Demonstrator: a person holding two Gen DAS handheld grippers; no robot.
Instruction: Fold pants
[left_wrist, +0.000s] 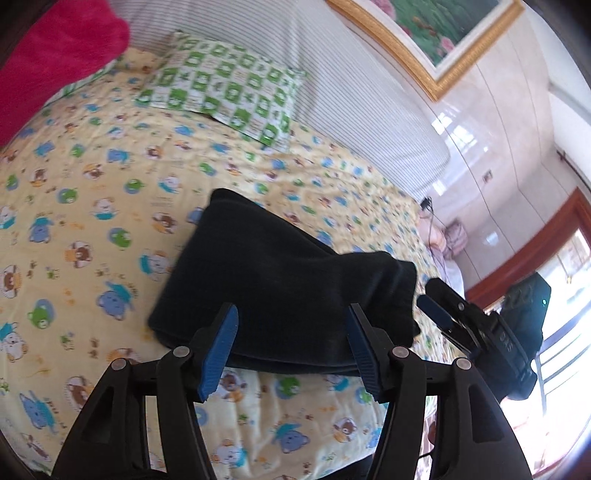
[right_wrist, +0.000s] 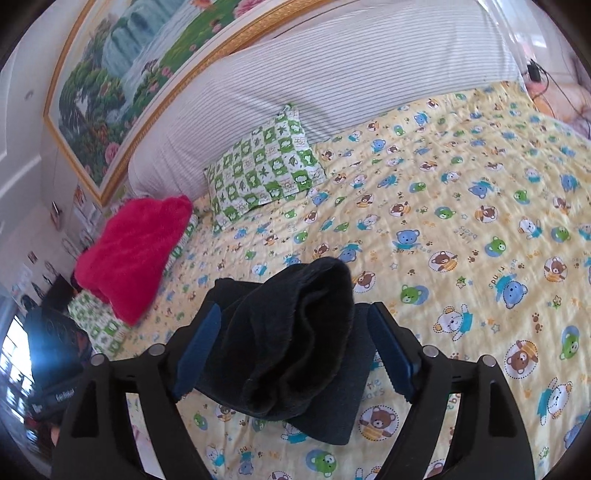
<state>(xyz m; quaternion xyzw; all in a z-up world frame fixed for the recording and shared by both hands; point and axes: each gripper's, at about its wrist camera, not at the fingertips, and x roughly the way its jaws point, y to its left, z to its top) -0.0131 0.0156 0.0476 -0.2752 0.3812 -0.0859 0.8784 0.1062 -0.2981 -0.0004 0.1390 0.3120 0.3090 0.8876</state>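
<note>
Dark folded pants (left_wrist: 280, 280) on bear-print bed (left_wrist: 92, 192), left tool (left_wrist: 291, 347) released, right tool (right_wrist: 295, 354) released, seemingly clear of cloth

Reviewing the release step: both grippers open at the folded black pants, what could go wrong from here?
1. The top layer of the black pants bulges up between the right gripper pads; it may spring open.
2. The left gripper straddles the pants' near edge; pulling back could snag and drag the fold across the bear-print quilt.
</note>
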